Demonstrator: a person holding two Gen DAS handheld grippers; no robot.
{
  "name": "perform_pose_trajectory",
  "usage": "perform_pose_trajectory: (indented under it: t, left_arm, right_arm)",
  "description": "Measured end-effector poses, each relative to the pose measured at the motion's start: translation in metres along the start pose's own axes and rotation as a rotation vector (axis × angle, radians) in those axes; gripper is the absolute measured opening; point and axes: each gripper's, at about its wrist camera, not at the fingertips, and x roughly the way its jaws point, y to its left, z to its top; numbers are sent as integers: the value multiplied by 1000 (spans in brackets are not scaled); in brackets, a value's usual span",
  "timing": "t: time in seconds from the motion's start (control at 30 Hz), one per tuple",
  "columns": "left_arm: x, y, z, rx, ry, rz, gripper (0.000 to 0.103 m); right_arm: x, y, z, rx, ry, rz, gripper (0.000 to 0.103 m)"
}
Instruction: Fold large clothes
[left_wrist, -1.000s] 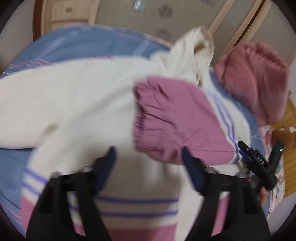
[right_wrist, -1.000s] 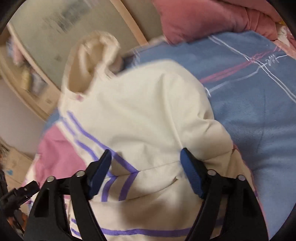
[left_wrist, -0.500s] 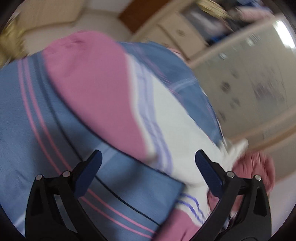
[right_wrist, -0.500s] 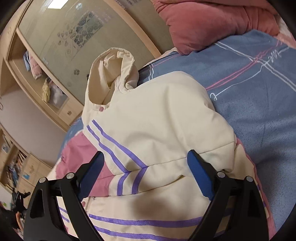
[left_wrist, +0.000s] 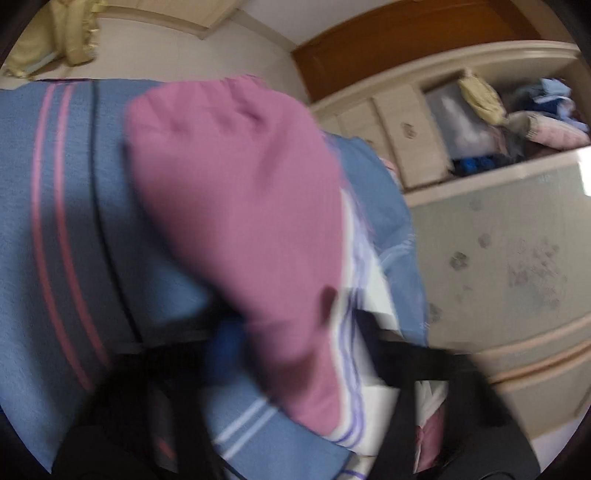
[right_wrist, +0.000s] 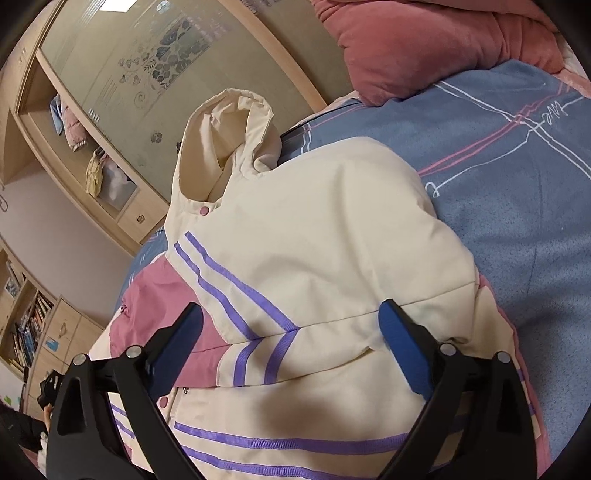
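Both right fingers (right_wrist: 184, 347) spread wide over the cream jacket (right_wrist: 317, 236).

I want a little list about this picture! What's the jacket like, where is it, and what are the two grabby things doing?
garment: cream hooded jacket with purple stripes and pink sleeve
resting on: blue bedspread with pink and white lines
hood: at the far end, opening upward
right sleeve: already folded across the body
left gripper: blurred, closing around the pink sleeve; grip unclear
right gripper: open, fingers spread over the jacket, holding nothing
nearby: red pillow beyond the jacket
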Motion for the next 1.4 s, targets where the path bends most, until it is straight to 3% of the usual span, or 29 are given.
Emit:
perform_pose_trajectory:
  t: [0.1,0.23,0.33,0.37,0.43,0.5,0.53,0.6,0.67,0.73,0.8,0.93,1.03,1.1,1.2,1.33,1.37,1.4]
  left_arm:
    - [-8,-10,-2,5,-32,-41,9]
    - [-46,-88,-32,227,-99,-151,8]
    - [-64,-154,-77,380,-61,-258,9]
    - [-70,-191,-108,482,-26,-315,9]
    - [-78,-232,-151,601,25,-388,10]
    - [-85,-274,-214,742,122,-488,12]
    - [-85,-294,-255,829,217,-534,14]
    - [-77,-316,-317,961,389,-556,17]
    - [-66,-322,-370,1051,515,-551,29]
    - [-58,-320,-397,1089,584,-543,71]
    - [-55,-311,-414,1116,591,-519,81]
    - [-46,-309,-401,1160,465,-447,91]
    - [-28,-299,-383,1112,430,-312,91]
    - [-16,-282,-372,1092,431,-259,91]
    - [-2,-258,-359,1086,409,-157,91]
    - [18,-237,-350,1091,403,-76,91]
    - [22,-232,-347,1084,398,-64,91]
    - [27,-228,-343,1072,393,-53,91]
  right_arm:
    - [-1,-2,0,9,0,12,96]
    - [-2,-4,0,23,0,28,96]
    - [-2,-3,0,22,1,30,96]
    - [-3,-3,0,22,1,32,96]
    - [-3,-4,0,25,2,37,96]
    - [-3,-4,1,29,4,43,96]
    - [-4,-5,1,32,4,48,96]
    - [-5,-7,2,42,4,63,96]
    - [-6,-10,2,59,4,86,96]
    - [-9,-14,3,85,0,113,96]
    - [-12,-20,4,125,-7,147,96]
    - [-21,-30,6,192,-22,189,96]
    - [-38,-42,9,277,-57,223,96]
    - [-40,-45,12,314,11,253,99]
    - [-35,-23,11,178,188,124,99]
    - [-25,7,-7,80,323,158,98]
    - [-21,17,-13,38,342,138,93]
    - [-20,24,-16,6,351,117,78]
